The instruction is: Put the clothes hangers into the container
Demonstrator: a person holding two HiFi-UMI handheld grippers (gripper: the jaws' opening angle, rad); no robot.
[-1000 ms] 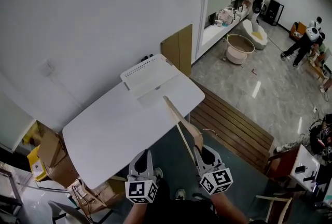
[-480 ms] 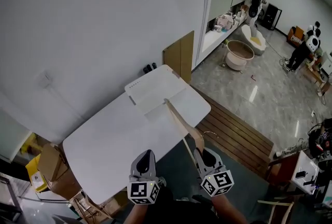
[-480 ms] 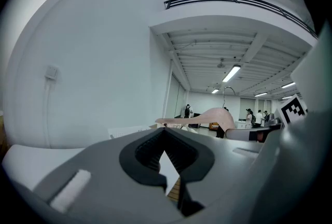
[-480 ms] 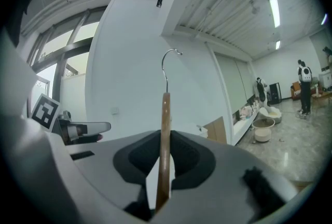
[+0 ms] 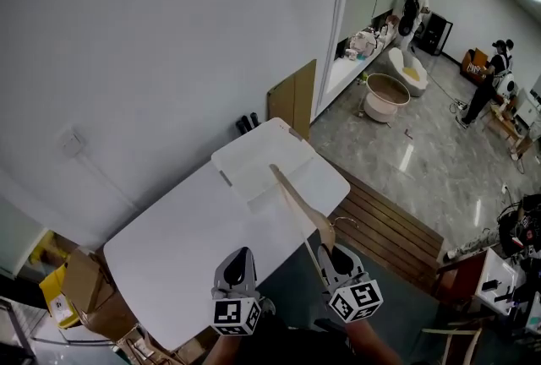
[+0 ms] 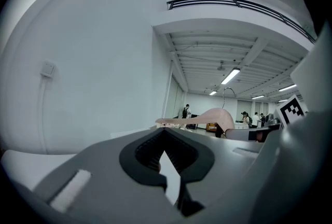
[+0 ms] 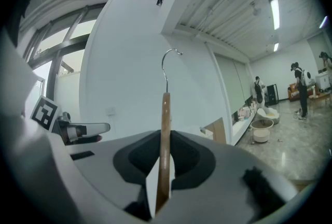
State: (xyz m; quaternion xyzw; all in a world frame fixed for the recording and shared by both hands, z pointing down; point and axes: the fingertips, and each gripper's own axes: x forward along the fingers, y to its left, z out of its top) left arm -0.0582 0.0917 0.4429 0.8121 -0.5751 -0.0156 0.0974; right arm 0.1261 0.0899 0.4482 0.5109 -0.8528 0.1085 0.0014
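A wooden clothes hanger (image 5: 296,203) with a metal hook sticks forward from my right gripper (image 5: 334,258), which is shut on its near end. Its far tip reaches over the near right part of the white container (image 5: 254,154) at the far end of the white table (image 5: 169,245). In the right gripper view the hanger (image 7: 165,129) stands edge-on between the jaws of that gripper (image 7: 165,137), hook up. My left gripper (image 5: 239,258) hovers beside it at the table's near edge. Its jaws are close together with nothing between them (image 6: 165,132). The hanger (image 6: 199,118) shows to its right.
Cardboard boxes (image 5: 80,287) sit on the floor left of the table. A wood panel (image 5: 293,97) leans on the wall behind the container. Wooden floor slats (image 5: 389,228) lie to the right. Farther off are a round tub (image 5: 386,97) and people (image 5: 494,72).
Both grippers have moved forward together toward the table, carrying the hanger. The container has come nearer, and the hanger's tip now reaches over it.
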